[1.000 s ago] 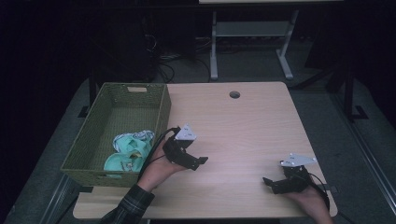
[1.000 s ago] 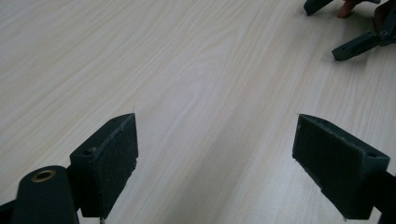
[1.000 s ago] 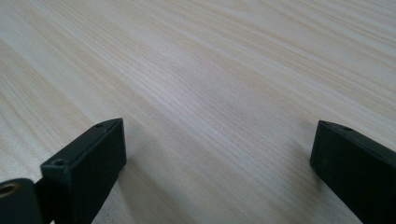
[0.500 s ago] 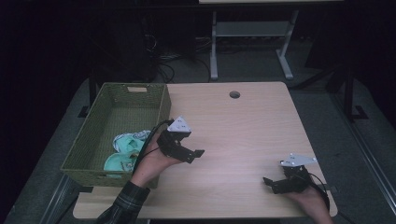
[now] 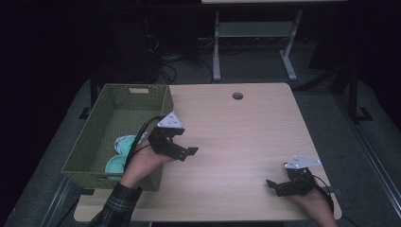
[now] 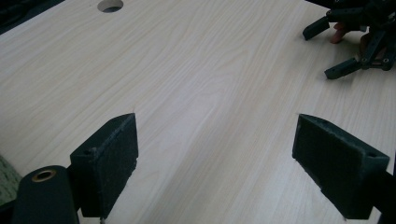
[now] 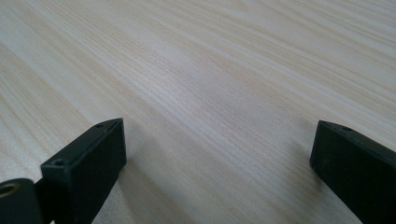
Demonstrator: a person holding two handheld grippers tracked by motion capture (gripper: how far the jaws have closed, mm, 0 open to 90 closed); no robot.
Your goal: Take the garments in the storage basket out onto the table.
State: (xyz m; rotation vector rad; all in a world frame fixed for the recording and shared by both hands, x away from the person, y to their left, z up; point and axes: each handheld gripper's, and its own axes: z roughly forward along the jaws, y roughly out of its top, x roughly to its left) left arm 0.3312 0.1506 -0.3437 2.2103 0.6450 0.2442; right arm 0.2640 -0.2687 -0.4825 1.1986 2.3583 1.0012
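High view: your left claw [image 5: 185,150] hangs over the tabletop [image 5: 246,137] just beside the right wall of the basket [image 5: 101,123], its jaws pointing toward the tabletop's middle. Your left hand [image 5: 142,163] grips it from behind, and a plaid sleeve [image 5: 116,205] enters from the lower edge. The grey plate [image 5: 170,121] sits on top of the claw, and its cable [image 5: 139,135] loops back over the basket rim. The basket is green and woven, set at the tabletop's left edge; pale teal cloth [image 5: 120,151] lies in its near end, partly hidden by your hand. No task thing is named.

Your right claw [image 5: 276,187] rests low near the tabletop's near right corner, well apart from the left one, jaws pointing left. Your right hand [image 5: 314,203] holds it from below the frame. A round hole [image 5: 237,96] marks the far middle of the tabletop.

Left gripper view: the jaws stand wide, with bare wood grain between them. The hole [image 6: 110,4] lies at upper left, and your right claw [image 6: 343,46] shows at upper right, its jaws also spread. A sliver of the basket [image 6: 7,182] shows at lower left.

Right gripper view: the jaws stand wide and low over bare tabletop [image 7: 210,70], nothing held between them.
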